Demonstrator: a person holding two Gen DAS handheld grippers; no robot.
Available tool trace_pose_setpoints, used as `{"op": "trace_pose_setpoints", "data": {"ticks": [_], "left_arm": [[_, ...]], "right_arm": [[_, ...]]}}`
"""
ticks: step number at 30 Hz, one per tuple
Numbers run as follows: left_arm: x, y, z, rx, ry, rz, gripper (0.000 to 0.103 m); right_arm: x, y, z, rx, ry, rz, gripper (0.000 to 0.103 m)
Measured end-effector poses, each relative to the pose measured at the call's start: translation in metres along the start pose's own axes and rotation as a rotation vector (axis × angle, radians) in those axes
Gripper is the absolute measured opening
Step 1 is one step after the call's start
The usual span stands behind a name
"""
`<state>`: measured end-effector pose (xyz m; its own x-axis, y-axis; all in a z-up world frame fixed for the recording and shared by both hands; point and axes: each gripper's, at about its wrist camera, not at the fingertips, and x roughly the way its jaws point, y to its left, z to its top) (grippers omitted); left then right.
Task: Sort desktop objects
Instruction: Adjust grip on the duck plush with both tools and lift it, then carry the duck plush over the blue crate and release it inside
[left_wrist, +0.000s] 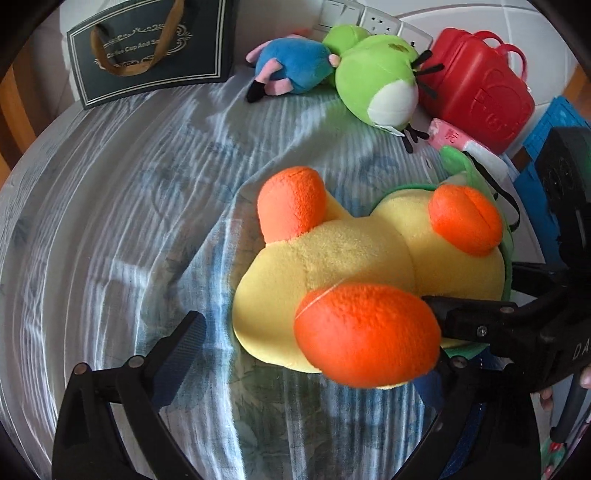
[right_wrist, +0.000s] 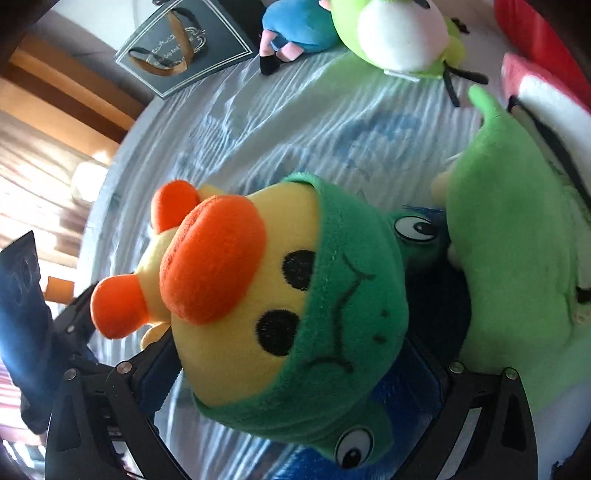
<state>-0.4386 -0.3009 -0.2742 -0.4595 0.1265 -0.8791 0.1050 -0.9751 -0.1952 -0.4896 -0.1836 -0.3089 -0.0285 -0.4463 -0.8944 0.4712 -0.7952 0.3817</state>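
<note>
Yellow plush, orange-billed and orange-footed, wearing a green frog hood with stitched eyes: the duck toy (left_wrist: 332, 266) lies on its back on the pale blue patterned cloth (left_wrist: 122, 206), between both grippers. The left gripper (left_wrist: 317, 332) stands spread wide around the feet end, one finger clear at the side, the other hidden behind an orange foot. The right gripper (right_wrist: 295, 373) is likewise fully spread around the hooded head, pads not pressing. In my judgement the step in hand is releasing or regrasping the toy; either should be done with the soft body centred between the pads, not an orange limb. Beyond lie a green plush (left_wrist: 376, 81), a blue plush (left_wrist: 288, 66), a red case (left_wrist: 480, 85) and a dark gift bag (left_wrist: 151, 51).
</note>
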Motion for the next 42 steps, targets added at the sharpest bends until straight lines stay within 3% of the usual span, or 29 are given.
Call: {"op": "trace_pose_setpoints", "data": {"ticks": [3,4,5,15,17,20,23,25,32,34,38,41,42], "left_arm": [[-0.001,-0.001,0.001,0.031,-0.032,0.001,0.097],[-0.002,-0.001,0.001,0.041,-0.044,-0.015,0.092],[-0.004,-0.001,0.002,0.045,-0.052,-0.052,0.079],[-0.053,-0.019,-0.012,0.144,-0.145,-0.025,0.059],[-0.062,-0.018,-0.016,0.141,-0.142,-0.036,0.059],[-0.072,-0.016,-0.029,0.133,-0.118,-0.062,0.059],[-0.071,-0.01,-0.043,0.136,-0.083,-0.05,0.073],[-0.072,-0.003,-0.047,0.136,-0.076,-0.051,0.079],[-0.049,-0.003,-0.025,0.232,-0.034,-0.084,0.102],[-0.039,-0.005,-0.018,0.248,-0.009,-0.14,0.102],[-0.006,-0.02,-0.014,0.322,0.074,-0.158,0.103],[-0.001,-0.015,-0.013,0.298,0.046,-0.199,0.102],[-0.002,-0.013,-0.013,0.291,0.035,-0.22,0.094]], "right_arm": [[-0.008,0.012,-0.007,-0.021,-0.074,-0.083,0.1],[-0.009,0.012,-0.007,-0.021,-0.09,-0.084,0.095],[-0.011,0.013,-0.009,-0.014,-0.112,-0.08,0.093],[-0.049,0.053,-0.027,-0.071,-0.224,-0.148,0.088],[-0.057,0.065,-0.031,-0.086,-0.238,-0.166,0.088],[-0.057,0.06,-0.04,-0.036,-0.177,-0.171,0.087],[-0.047,0.041,-0.051,0.024,-0.134,-0.167,0.091],[-0.041,0.027,-0.057,0.068,-0.12,-0.153,0.102],[-0.043,0.022,-0.058,0.099,-0.149,-0.124,0.103],[-0.04,0.022,-0.052,0.11,-0.145,-0.113,0.103],[-0.025,0.018,-0.041,0.121,-0.119,-0.125,0.103],[-0.021,0.012,-0.042,0.145,-0.128,-0.1,0.103],[-0.022,0.01,-0.042,0.149,-0.134,-0.09,0.1]]}}
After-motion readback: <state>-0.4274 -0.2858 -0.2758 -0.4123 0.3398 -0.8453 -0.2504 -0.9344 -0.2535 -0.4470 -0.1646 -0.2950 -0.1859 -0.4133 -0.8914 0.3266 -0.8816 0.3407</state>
